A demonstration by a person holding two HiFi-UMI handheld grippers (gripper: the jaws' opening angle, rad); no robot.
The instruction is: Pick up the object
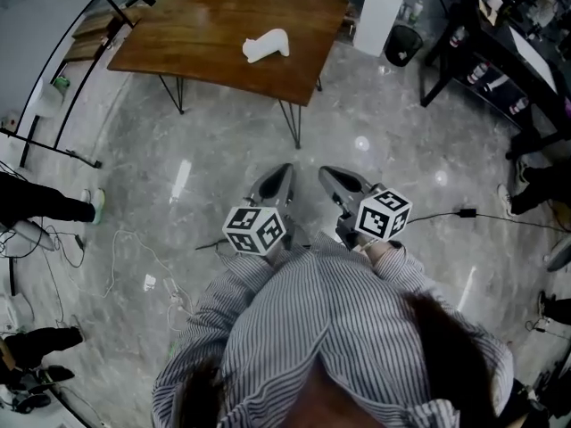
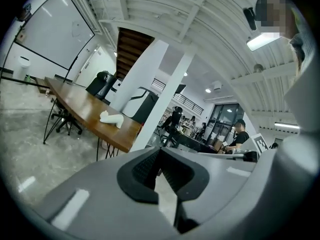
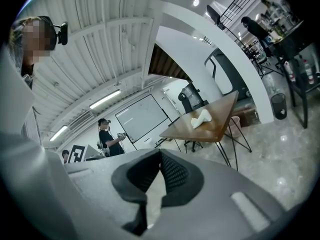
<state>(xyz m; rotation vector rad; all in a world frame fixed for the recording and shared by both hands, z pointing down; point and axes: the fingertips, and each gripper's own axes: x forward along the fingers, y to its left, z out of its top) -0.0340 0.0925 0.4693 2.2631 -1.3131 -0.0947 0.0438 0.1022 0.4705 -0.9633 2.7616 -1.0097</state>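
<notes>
The object, a white elongated lump (image 1: 266,46), lies on a brown wooden table (image 1: 205,34) at the far side of the room. Both grippers are held close to my body over the grey floor, well short of the table. My left gripper (image 1: 285,171) has its jaws together with nothing between them. My right gripper (image 1: 326,173) is shut and empty as well. The left gripper view shows the white object (image 2: 111,118) on the table (image 2: 80,106) far ahead, past the shut left gripper (image 2: 159,153). In the right gripper view the object (image 3: 201,118) lies beyond the shut right gripper (image 3: 161,155).
Thin black hairpin legs (image 1: 293,123) carry the table. A white pillar (image 1: 385,7) and a black bin (image 1: 403,43) stand to its right, and a dark bench (image 1: 504,56) with bottles is further right. Cables (image 1: 134,257) trail on the floor at left, near a person's legs (image 1: 45,205).
</notes>
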